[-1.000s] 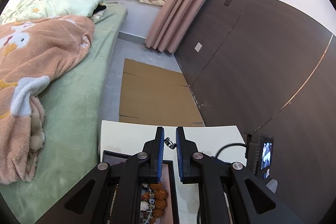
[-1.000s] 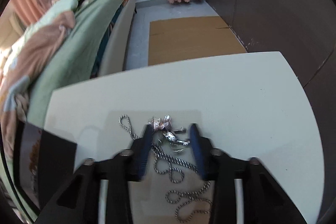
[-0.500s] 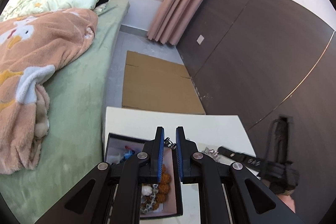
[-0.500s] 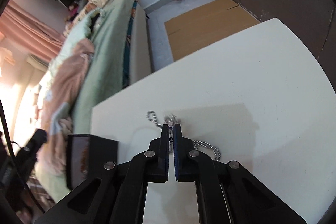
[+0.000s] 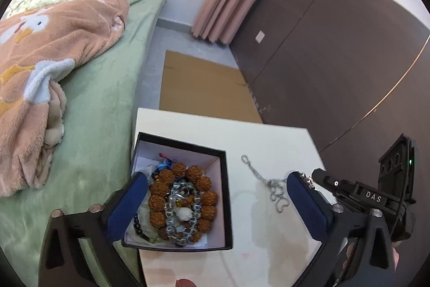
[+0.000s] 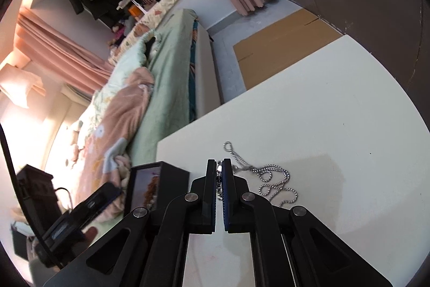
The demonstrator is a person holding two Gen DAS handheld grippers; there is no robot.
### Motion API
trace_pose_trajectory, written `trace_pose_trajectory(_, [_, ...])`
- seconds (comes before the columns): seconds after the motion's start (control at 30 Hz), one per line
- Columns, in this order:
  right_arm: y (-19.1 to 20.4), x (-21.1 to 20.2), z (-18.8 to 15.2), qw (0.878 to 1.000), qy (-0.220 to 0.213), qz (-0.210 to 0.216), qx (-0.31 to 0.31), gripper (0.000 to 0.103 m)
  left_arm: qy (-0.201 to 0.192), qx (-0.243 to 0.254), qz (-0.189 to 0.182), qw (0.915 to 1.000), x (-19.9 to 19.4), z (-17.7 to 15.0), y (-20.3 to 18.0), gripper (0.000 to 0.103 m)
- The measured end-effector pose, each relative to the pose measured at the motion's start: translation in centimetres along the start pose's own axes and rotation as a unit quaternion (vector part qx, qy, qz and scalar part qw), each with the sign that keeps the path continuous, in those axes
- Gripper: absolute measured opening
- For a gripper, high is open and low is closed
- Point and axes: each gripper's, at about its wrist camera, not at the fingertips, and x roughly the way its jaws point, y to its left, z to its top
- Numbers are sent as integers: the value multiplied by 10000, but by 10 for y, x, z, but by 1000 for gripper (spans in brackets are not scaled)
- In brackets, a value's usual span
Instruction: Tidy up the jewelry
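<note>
**Chain pinched, box waiting**

While the left gripper (image 5: 215, 195) hangs spread wide over the table (image 5: 268, 141), its jaws have just been opening with nothing clamped between them; the black box (image 5: 224, 206) below already holds a brown bead bracelet (image 5: 182, 201) and other pieces. The silver chain (image 5: 271, 184) lies at three o'clock from the box, outside it.

In the right wrist view, the right gripper (image 6: 219, 166) is pressed together, pinching one end of the chain, most of which trails on the table at two o'clock. Judging from this, the chain is left to carry to the box at nine o'clock.
</note>
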Motion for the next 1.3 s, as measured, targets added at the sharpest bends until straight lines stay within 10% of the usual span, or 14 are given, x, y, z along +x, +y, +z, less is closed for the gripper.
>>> trace_pose_trajectory(0.83, [155, -142, 50, 9823, -1219, 852, -1136, 2, -834, -363, -200, 9957, -55, 15, 29, 103])
trace_pose_trajectory(1.03, [207, -181, 67, 9711, -1633, 645, -1617, 2, -999, -554, -275, 9931, -65, 17, 40, 103])
trace_pose_trajectory(1.2, [202, -158, 61, 9805, -1162, 79, -1583, 2, -1067, -583, -336, 9920, -73, 19, 45, 103])
trace_pose_trajectory(1.3, [177, -127, 52, 9861, -755, -277, -1456, 28, -1088, -596, -339, 9917, -77, 18, 47, 103])
